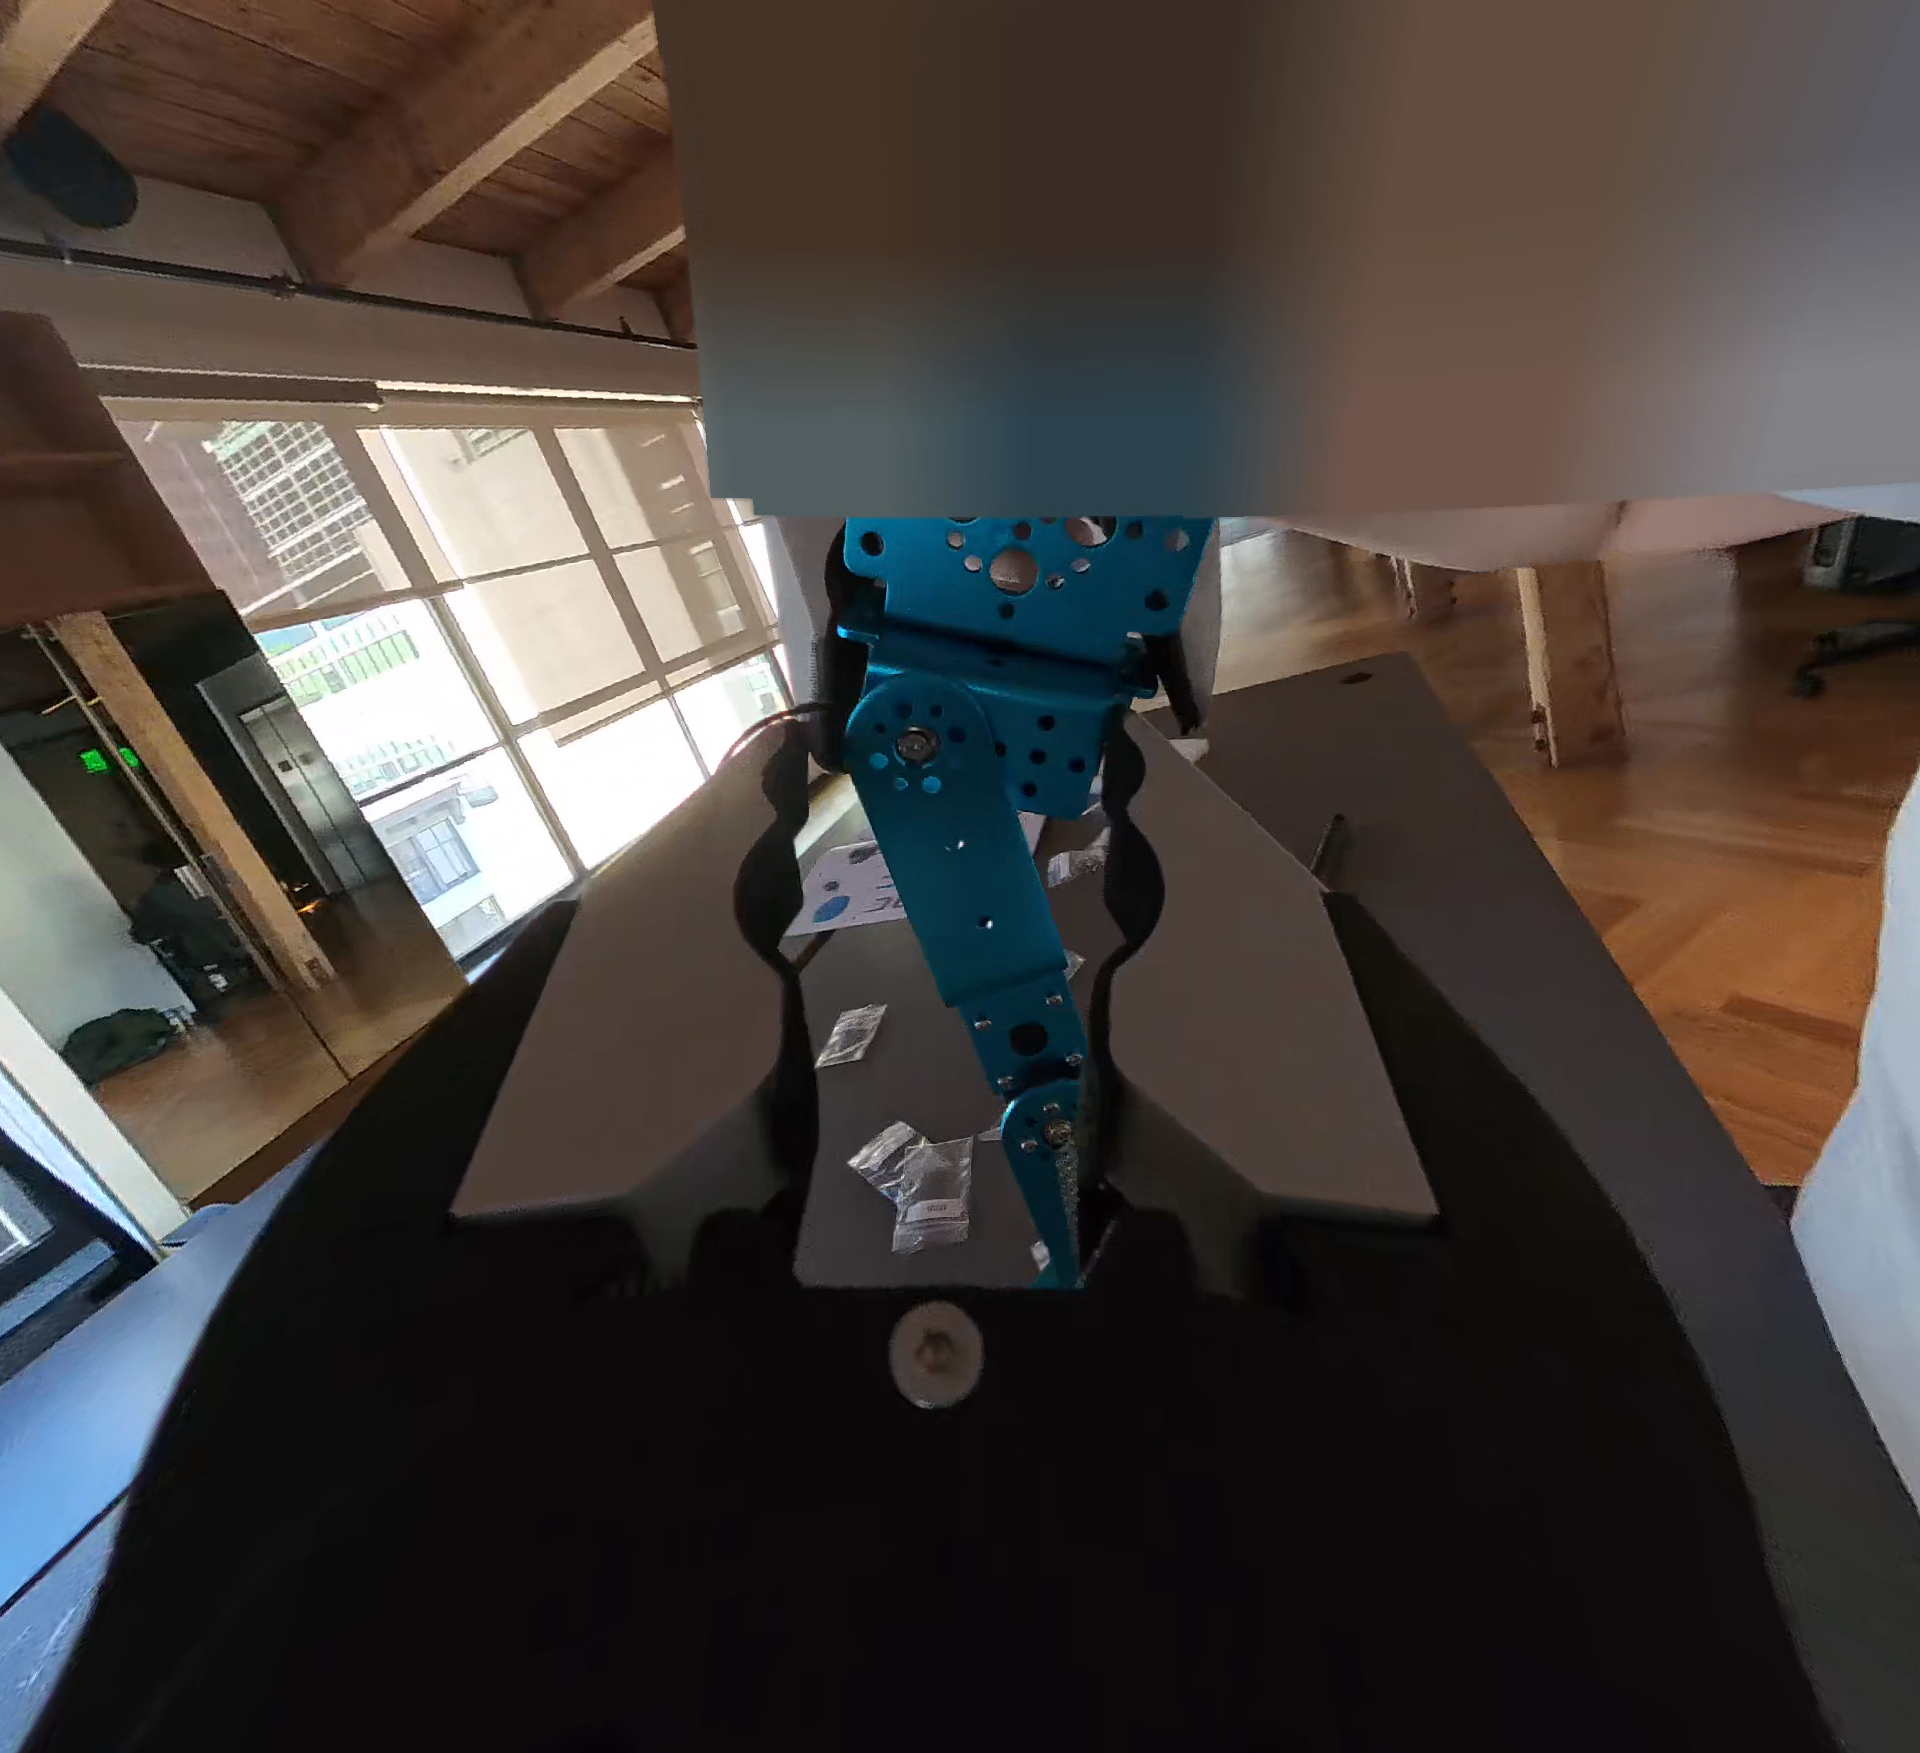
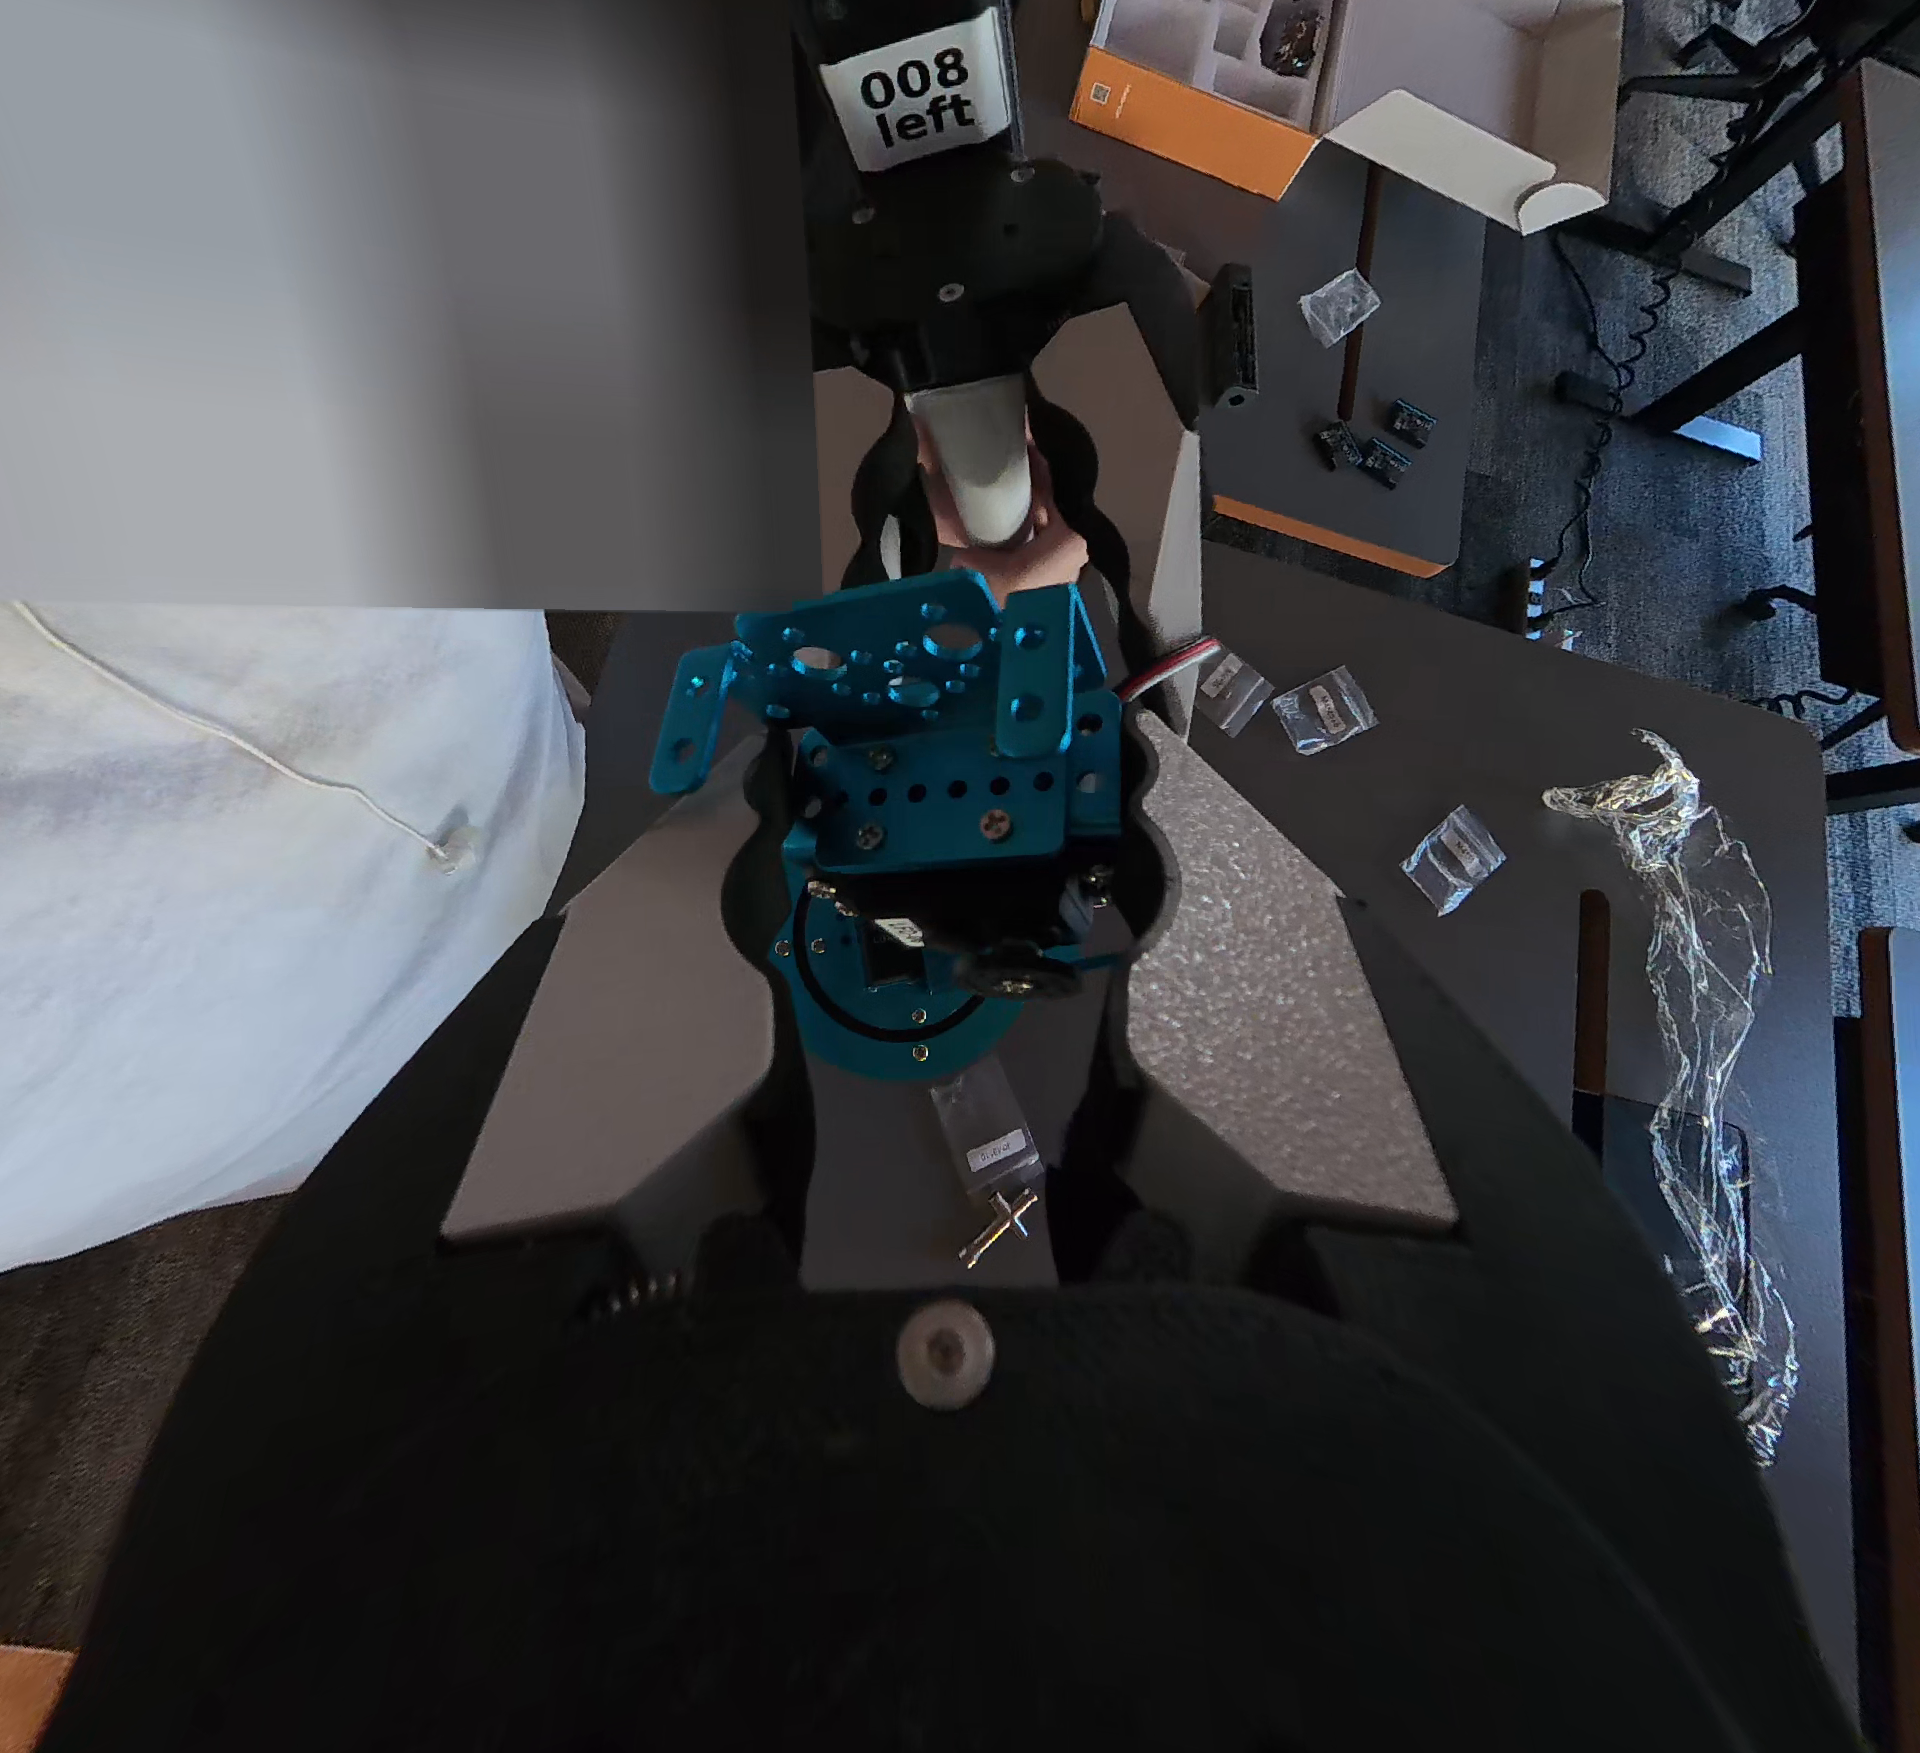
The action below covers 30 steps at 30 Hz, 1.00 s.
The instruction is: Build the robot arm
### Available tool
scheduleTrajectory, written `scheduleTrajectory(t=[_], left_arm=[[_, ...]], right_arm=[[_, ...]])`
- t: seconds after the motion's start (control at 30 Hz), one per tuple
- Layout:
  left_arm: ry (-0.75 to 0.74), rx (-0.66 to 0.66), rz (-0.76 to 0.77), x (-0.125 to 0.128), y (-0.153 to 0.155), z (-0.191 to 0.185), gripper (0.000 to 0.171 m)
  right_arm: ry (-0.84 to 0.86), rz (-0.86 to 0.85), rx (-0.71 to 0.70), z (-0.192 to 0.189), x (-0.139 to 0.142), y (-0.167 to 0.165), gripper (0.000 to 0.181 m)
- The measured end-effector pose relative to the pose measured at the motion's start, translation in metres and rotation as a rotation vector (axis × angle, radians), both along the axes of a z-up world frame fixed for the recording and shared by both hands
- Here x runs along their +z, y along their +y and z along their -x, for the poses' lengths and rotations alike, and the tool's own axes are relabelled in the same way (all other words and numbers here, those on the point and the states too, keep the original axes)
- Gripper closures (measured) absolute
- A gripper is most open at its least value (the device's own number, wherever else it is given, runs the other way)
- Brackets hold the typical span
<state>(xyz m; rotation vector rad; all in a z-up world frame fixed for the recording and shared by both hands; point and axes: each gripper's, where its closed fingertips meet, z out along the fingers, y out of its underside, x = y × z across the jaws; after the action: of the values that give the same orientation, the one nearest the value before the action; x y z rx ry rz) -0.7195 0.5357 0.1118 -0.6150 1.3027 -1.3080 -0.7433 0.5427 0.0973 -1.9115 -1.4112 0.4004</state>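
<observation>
A blue perforated metal bracket assembly with a black servo and a round blue base is held above the dark table. My right gripper is shut on its middle, one finger on each side. My left gripper, with a white label, faces it from the far side and meets the top plate. In the left wrist view, the left gripper is closed on the wide blue bracket. A long blue arm hangs between its fingers, along the right finger.
An open orange-and-white cardboard box stands at the back. Small plastic bags, black modules, crumpled clear wrap and a cross-shaped servo horn lie on the table. A person in white clothing stands at the left. My two grippers' fingertips are within a few centimetres of each other.
</observation>
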Motion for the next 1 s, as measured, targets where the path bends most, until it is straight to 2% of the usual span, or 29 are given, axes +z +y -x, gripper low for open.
scheduleTrajectory(t=[0.3, 0.7, 1.0], left_arm=[[-0.010, 0.083, 0.006, -0.0026, 0.0052, 0.0058, 0.118], [0.054, 0.179, -0.063, -0.0053, 0.0037, 0.0054, 0.120], [0.102, 0.207, -0.008, -0.0056, -0.0027, 0.0049, 0.131]], right_arm=[[-0.013, -0.033, 0.011, 0.0037, -0.0006, 0.0042, 0.120], [0.006, -0.038, 0.032, 0.0015, 0.0003, 0.0018, 0.121], [0.061, -0.007, 0.043, -0.0036, 0.0031, -0.0015, 0.121]])
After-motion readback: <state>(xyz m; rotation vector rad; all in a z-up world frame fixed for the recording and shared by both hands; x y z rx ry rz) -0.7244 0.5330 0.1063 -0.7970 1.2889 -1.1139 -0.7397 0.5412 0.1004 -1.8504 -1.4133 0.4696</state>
